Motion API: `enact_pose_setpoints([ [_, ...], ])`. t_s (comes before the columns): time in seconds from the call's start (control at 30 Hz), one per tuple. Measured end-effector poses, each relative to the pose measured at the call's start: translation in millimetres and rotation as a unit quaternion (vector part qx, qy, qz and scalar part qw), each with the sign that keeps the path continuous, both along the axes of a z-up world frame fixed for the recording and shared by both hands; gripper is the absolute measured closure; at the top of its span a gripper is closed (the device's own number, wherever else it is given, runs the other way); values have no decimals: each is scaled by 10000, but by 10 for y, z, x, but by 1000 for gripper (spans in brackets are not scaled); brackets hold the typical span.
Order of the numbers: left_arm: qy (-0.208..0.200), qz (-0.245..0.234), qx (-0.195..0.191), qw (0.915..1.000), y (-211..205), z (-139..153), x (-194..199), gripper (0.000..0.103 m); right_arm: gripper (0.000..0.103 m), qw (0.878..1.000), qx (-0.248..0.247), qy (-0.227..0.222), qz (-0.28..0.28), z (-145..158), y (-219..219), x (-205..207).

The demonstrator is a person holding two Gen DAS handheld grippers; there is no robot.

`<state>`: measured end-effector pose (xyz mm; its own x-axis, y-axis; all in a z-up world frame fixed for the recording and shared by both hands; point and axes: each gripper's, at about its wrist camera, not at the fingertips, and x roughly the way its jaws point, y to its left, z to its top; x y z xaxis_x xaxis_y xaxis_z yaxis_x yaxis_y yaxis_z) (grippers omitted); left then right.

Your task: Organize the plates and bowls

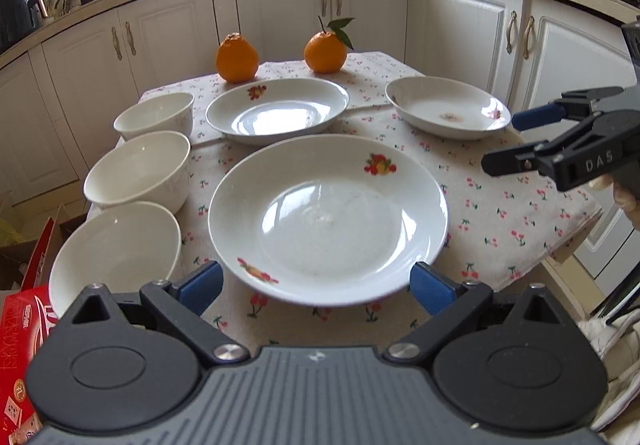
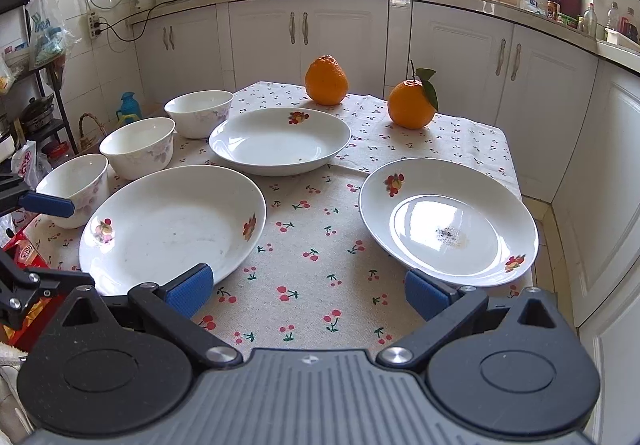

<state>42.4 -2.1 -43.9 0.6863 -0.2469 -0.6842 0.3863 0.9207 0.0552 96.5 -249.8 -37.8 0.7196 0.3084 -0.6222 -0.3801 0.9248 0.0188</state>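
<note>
Plates (image 1: 328,219) – white, fruit-printed, unstacked

Three white plates with fruit prints are counted on the bench: one (image 2: 172,229), a second (image 2: 280,141) and a third (image 2: 448,221). Three white bowls (image 2: 138,147) are lined along one edge. Two oranges (image 2: 326,81) are seen.

Both grippers, left gripper (image 1: 316,287) and right gripper (image 2: 306,291), are black with ribbed grey bodies, blue pads, silver screws; one arm is marked "DAS".
</note>
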Motion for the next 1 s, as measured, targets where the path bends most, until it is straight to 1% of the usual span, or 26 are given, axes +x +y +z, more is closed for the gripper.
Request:
enact_pose_setpoints([
  [0.17, 254, -31, 60, 9997, 4, -171, -12, 3, 0, 9999, -87, 45, 37, -14, 42, 19],
  [0.37, 304, -1, 35, 9995, -24, -265, 63, 3, 0, 9999, -100, 111, 62, -21, 44, 59],
  [0.5, 290, 70, 61, 9995, -55, -297, 104, 3, 0, 9995, -99, 219, 219, -59, 62, 115],
  [0.63, 197, 67, 109, 9997, -88, -294, 112, 3, 0, 9970, 81, 418, 641, -95, 90, 199],
  [0.7, 263, 110, 56, 9996, -83, -299, 140, 0, 0, 9949, 150, 508, 853, -108, 125, 258],
  [0.8, 445, 256, -115, 9986, -52, -308, 185, 0, 0, 9912, 271, 692, 1093, -151, 186, 369],
  [1.0, 457, 305, -115, 9984, -56, -310, 188, 0, 0, 9817, 415, 1100, 1499, -281, 329, 549],
])
